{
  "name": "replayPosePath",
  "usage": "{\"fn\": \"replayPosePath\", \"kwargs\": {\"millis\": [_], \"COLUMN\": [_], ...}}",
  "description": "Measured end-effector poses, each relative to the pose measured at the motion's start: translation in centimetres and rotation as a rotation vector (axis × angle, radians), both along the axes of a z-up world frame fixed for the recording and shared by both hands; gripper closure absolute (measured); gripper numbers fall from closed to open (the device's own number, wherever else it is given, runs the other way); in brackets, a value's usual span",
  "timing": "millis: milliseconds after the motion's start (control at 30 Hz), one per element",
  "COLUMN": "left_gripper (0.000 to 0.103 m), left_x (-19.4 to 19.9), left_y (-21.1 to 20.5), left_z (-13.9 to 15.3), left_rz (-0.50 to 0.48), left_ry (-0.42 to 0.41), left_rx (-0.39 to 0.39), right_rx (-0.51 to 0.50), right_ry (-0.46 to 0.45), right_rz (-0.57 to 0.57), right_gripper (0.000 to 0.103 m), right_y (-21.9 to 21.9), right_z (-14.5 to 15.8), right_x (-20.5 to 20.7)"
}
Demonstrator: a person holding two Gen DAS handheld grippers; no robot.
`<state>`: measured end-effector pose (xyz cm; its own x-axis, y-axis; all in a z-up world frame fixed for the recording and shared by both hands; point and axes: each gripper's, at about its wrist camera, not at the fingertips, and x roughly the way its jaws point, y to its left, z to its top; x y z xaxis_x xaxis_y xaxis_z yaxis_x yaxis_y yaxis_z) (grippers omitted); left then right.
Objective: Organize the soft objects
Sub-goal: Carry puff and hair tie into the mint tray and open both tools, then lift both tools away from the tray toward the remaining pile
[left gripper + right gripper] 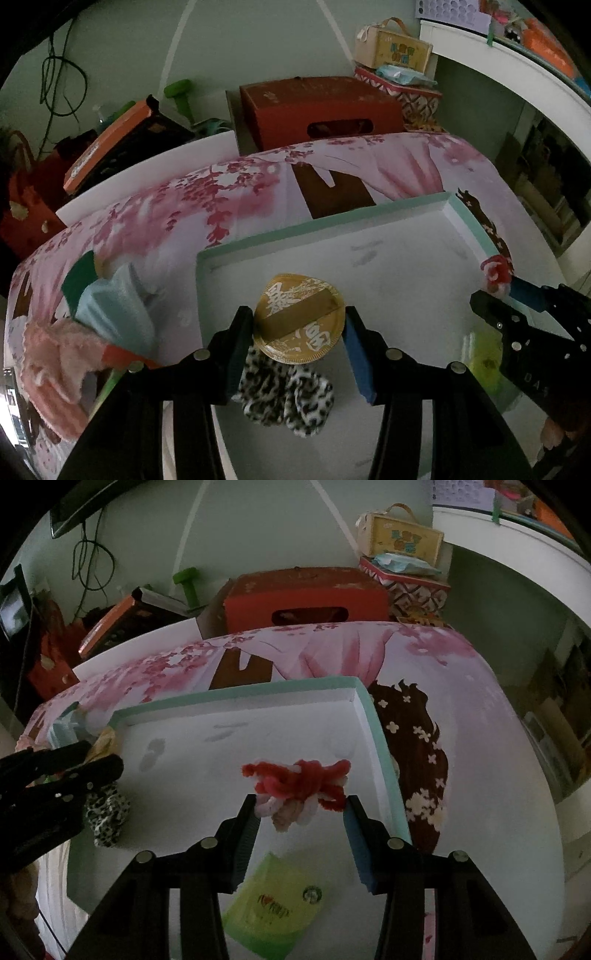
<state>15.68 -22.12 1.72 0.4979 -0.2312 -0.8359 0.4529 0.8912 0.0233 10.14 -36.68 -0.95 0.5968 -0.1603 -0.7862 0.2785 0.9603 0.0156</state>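
The left gripper fingers are gripping the gold disc and the right gripper fingers the red-and-white yarn bundle, both being held over the white tray for sorting

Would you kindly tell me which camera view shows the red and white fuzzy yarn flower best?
The right wrist view: the red and white fuzzy yarn flower sits whole and central there, between the right gripper fingers. The left wrist view catches only a small part of it at the right edge, beyond that gripper.
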Motion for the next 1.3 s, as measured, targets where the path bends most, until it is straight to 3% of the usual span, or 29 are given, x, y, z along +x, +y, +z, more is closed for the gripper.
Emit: {"fn": "replayPosePath", "kwargs": {"millis": [567,633,700,867,933,1100,1167,1300], "left_gripper": [0.051,0.044,0.026,0.019,0.009,0.004,0.004,0.004], "left_x": [3.2,3.3,3.4,3.2,3.3,3.3,3.4,3.4], "left_y": [-0.6,-0.5,-0.5,-0.3,-0.1,0.5,0.8,1.4], "left_z": [-1.3,-1.5,-1.5,-1.5,-1.6,-1.7,-1.8,-1.9], "left_rz": [0.032,0.035,0.035,0.046,0.061,0.094,0.101,0.119], "left_ry": [0.039,0.046,0.053,0.041,0.040,0.000,0.008,0.005], "left_rx": [-0.021,-0.019,-0.016,-0.014,-0.014,0.008,0.008,0.009], "right_rx": [-0.024,-0.019,-0.016,-0.016,-0.019,-0.026,-0.027,-0.031], "right_ry": [0.033,0.033,0.028,0.026,0.028,0.019,0.014,0.003], "right_rz": [0.031,0.031,0.028,0.030,0.032,0.039,0.039,0.045], "right_gripper": [0.053,0.052,0.045,0.030,0.025,0.013,0.000,0.000], "right_y": [0.1,0.2,0.1,0.2,0.2,0.3,0.3,0.6], "right_z": [-1.0,-1.0,-0.9,-1.2,-1.4,-1.5,-1.6,-1.5], "right_x": [2.5,2.5,2.5,2.4,2.3,2.1,2.1,2.0]}}
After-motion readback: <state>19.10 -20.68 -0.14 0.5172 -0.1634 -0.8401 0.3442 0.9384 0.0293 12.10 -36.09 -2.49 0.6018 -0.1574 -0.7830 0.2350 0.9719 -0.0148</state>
